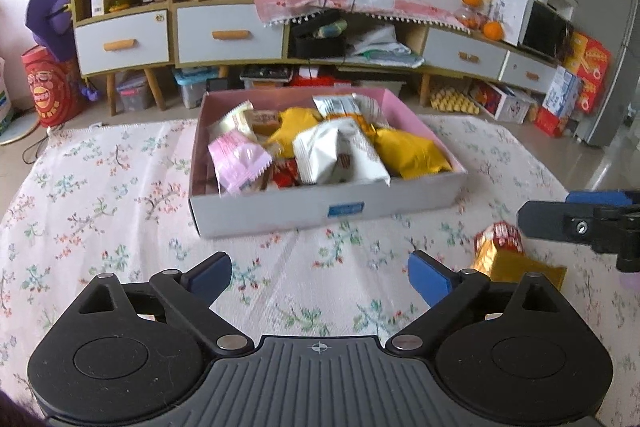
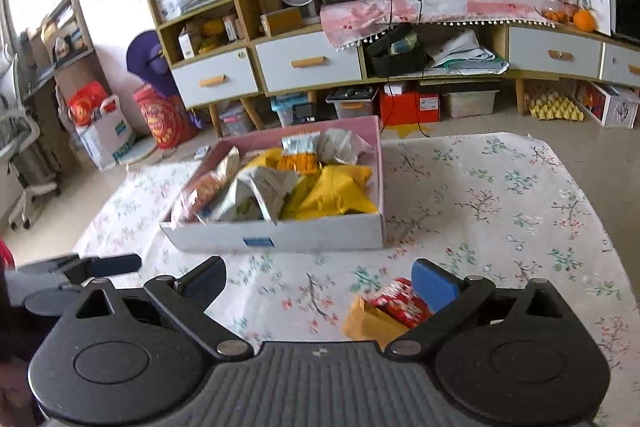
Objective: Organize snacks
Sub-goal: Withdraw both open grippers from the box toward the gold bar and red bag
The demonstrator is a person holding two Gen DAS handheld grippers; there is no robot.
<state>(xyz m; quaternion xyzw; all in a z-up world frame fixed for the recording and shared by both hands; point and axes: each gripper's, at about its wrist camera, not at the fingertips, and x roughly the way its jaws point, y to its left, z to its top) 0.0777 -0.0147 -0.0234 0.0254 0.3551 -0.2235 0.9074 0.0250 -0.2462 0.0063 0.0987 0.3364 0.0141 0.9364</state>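
With both the left gripper [image 1: 320, 277] and right gripper [image 2: 320, 281] wide open and empty, the light, crinkly, slippery snack packet [image 2: 390, 311] lies beside the right jaw's inner face; grip its flat midsection.

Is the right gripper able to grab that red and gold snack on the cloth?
Probably yes. The right gripper is open, and the snack lies just below its right finger with nothing covering it.
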